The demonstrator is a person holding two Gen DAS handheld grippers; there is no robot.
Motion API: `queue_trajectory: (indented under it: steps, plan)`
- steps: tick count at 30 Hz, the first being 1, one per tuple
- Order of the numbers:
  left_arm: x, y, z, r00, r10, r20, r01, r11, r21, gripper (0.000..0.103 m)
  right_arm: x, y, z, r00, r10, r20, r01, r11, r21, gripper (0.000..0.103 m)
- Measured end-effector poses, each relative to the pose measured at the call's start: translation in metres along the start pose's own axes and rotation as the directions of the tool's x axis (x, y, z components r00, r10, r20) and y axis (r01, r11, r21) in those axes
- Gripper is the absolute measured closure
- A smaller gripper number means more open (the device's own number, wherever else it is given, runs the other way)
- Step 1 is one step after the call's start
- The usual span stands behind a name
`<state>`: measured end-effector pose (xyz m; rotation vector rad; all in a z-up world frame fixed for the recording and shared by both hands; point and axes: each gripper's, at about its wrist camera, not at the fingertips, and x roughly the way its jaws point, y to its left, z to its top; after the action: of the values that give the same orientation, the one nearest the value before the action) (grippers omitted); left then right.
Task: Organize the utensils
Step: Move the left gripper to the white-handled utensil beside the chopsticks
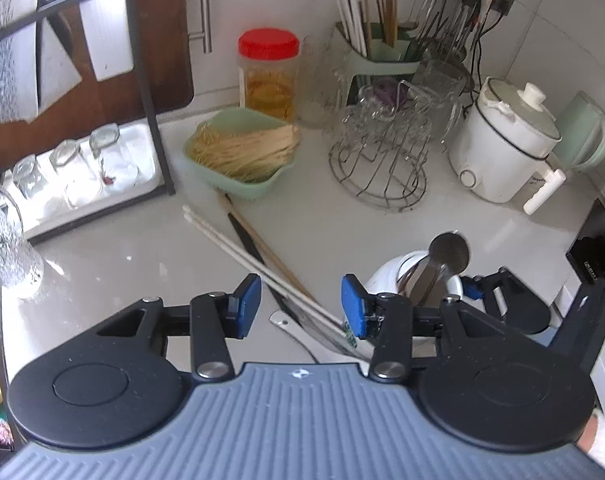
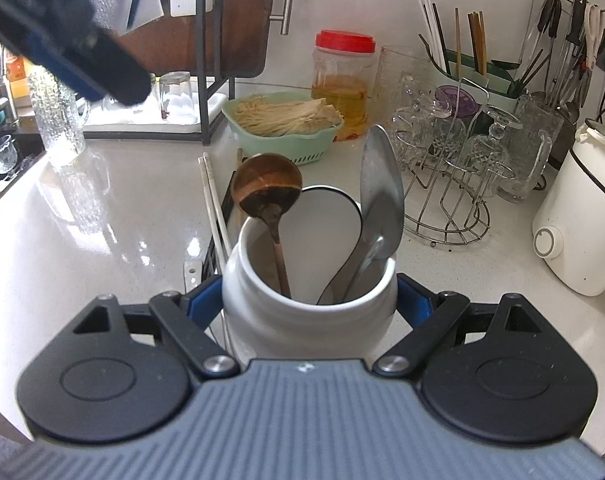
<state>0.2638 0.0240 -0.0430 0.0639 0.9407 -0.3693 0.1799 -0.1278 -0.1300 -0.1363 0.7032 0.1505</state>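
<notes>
In the right wrist view, the right gripper fills the bottom of the frame, its jaws closed against the two sides of a white jar at lower centre. The jar stands on a pale, glossy table. Inside it lean a wooden ladle on the left, a white spoon in the middle and a metal spoon on the right.

In the left wrist view, the left gripper sits at the bottom, its jaws open and gripping nothing. Between and just beyond the blue pads, loose utensils lie on the table: a pair of white chopsticks and brown chopsticks slanting toward the upper left, crossing a dark-handled knife, with a flat metal handle near the jaws.

Further up, centre, a green basket holds dry noodles. Behind it stands a red-lidded jar of amber liquid. To the right is a wire rack of glass cups, then a white cooker. At the top right, a green holder keeps upright chopsticks, beside utensils hanging on the wall.
</notes>
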Motion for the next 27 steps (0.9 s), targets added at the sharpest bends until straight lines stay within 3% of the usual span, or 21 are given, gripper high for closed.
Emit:
queue_trajectory:
  steps: [13, 27]
  plan:
    - [0.037, 0.026, -0.022, 0.999, -0.003, -0.053, 0.000, 0.998, -0.063, 0.053, -0.001, 0.001, -0.001, 1.000, -0.007, 0.010, 0.006, 1.000, 0.004, 0.011]
    - [0.102, 0.052, -0.050, 0.987, -0.053, -0.152, 0.023, 0.981, -0.193, 0.053, 0.001, -0.001, 0.003, 1.000, -0.003, -0.018, 0.003, 1.000, 0.013, 0.012]
